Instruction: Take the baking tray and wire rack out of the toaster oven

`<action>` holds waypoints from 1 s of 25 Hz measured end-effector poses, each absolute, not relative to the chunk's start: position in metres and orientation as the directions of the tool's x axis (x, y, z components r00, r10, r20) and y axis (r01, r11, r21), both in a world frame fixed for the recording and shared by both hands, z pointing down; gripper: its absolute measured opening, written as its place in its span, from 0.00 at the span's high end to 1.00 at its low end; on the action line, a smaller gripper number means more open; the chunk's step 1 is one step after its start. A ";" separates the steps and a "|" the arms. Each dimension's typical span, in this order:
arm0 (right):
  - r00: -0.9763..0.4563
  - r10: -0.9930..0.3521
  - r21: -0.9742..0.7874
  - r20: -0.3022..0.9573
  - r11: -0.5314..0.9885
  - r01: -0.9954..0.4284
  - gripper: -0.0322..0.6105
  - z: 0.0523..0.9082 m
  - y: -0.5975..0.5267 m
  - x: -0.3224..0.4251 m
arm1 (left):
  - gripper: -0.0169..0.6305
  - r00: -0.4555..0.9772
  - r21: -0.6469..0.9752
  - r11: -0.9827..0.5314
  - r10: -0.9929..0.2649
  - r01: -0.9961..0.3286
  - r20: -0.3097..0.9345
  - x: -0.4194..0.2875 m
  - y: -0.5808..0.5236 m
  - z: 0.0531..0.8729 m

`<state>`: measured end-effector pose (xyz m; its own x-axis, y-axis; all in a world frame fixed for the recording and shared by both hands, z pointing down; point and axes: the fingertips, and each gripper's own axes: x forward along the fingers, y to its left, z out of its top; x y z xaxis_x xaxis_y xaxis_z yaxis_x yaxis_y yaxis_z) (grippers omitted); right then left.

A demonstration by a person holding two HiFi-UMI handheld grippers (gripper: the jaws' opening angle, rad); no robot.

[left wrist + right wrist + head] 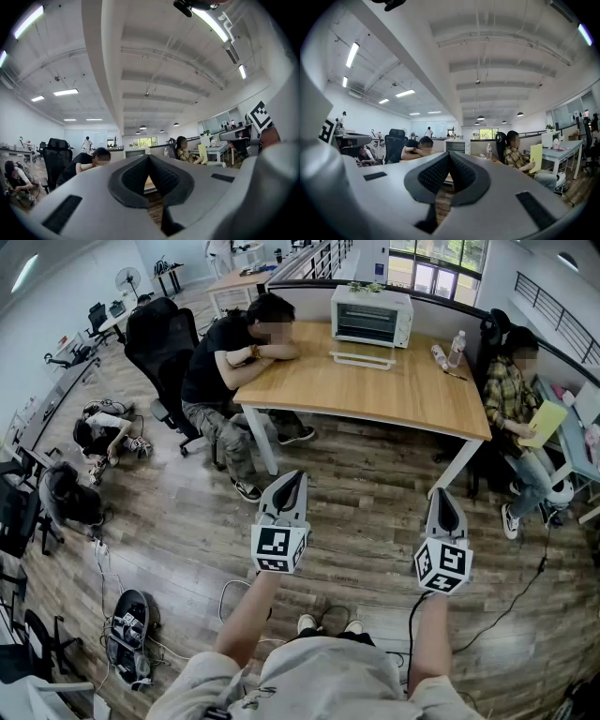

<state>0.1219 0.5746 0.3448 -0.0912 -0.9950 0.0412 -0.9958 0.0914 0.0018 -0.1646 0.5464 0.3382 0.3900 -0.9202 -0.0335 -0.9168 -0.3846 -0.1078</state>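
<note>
The white toaster oven point(371, 315) stands at the far edge of a wooden table point(375, 395). A white-framed piece point(362, 359) lies flat right in front of it; I cannot tell whether it is the opened door or a rack. No tray shows. My left gripper point(293, 476) and right gripper point(443, 493) are held level over the wooden floor, well short of the table, both shut and empty. In the left gripper view the oven point(135, 152) peeks over the shut gripper point(149, 157). The right gripper view shows the oven point(457, 146) above its shut gripper point(449, 154).
A person point(234, 352) sits leaning on the table's left end, and another person point(516, 390) sits at its right end. A bottle point(457, 348) stands right of the oven. Black office chairs point(164, 334) and floor cables point(131, 624) lie to the left.
</note>
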 end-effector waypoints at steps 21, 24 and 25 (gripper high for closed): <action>-0.075 -0.997 0.006 0.032 0.075 -0.997 0.89 0.350 0.586 0.099 | 0.96 0.394 -0.099 -0.389 -0.918 -0.916 -0.043 -0.183 0.557 0.341; -0.079 -0.996 0.008 0.030 0.079 -0.997 0.81 0.351 0.583 0.091 | 0.96 0.407 -0.103 -0.400 -0.912 -0.911 -0.054 -0.186 0.557 0.340; -0.080 -0.996 0.008 0.028 0.081 -0.997 0.77 0.351 0.582 0.088 | 0.95 0.409 -0.101 -0.403 -0.911 -0.910 -0.055 -0.187 0.557 0.341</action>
